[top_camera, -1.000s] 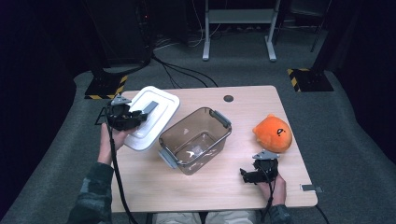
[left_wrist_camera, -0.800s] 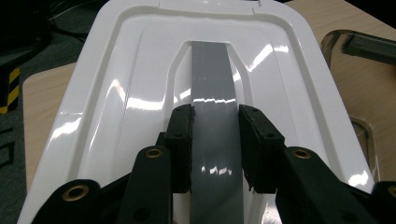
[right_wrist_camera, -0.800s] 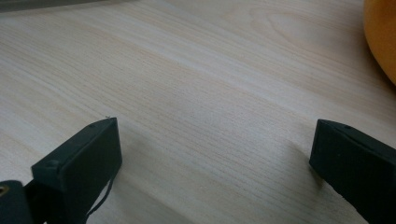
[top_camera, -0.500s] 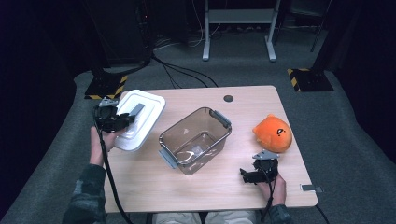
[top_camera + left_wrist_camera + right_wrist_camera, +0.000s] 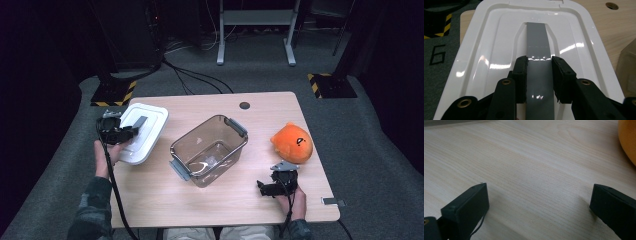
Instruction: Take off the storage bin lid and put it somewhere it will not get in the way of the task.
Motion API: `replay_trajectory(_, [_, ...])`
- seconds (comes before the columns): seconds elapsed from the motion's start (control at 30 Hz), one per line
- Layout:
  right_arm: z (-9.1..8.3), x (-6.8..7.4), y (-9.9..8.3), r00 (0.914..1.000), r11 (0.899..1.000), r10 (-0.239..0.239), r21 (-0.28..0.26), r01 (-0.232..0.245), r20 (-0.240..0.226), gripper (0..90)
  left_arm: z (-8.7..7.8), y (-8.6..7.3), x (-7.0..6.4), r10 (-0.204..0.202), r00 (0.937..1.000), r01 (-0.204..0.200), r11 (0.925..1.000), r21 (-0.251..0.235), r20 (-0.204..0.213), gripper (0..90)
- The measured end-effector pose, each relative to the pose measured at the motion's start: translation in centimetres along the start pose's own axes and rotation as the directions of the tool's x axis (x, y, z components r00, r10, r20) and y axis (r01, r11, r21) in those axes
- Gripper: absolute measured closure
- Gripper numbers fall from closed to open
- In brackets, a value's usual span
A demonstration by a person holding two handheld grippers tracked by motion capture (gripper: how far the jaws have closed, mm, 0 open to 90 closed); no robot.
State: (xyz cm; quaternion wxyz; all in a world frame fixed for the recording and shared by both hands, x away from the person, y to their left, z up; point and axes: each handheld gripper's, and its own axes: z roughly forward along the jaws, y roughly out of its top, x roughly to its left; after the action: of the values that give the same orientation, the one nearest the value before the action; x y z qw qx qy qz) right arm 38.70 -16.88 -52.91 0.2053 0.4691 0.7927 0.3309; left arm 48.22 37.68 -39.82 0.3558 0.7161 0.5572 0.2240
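Table lit from above, surroundings dark; lid (image 5: 499, 50) glare, prob. overhead lamps.

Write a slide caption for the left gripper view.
Left tongs shut on the white lid's grey handle.

Bare wooden desk (image 5: 150, 200) lies open lower left; the clear plastic tub (image 5: 209, 150) blocks centre frame, the orange plush toy (image 5: 291, 142) the right.

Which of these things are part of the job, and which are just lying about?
In the job:
- lid, its grey handle strip clamped in the left claw
- clear box, open, beside the lid

Lying about:
- orange plush, near the open right claw, untouched
- stand and cables on the floor
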Motion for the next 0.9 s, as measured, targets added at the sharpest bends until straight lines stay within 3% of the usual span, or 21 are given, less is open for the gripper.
replay_trajectory(0.4, [0.0,0.1,0.0,1.0,1.0,0.008,-0.005,-0.008,0.0,1.2,3.2,-2.6,1.1,-0.061,0.9981,0.061,0.9961,0.064,-0.013,66.3])
replay_trajectory(0.9, [0.0,0.0,0.0,1.0,1.0,0.001,0.0,-0.001,-0.002,1.2,6.0,-5.0,1.5,-0.088,0.9961,0.089,0.9903,0.107,-0.01,66.3])
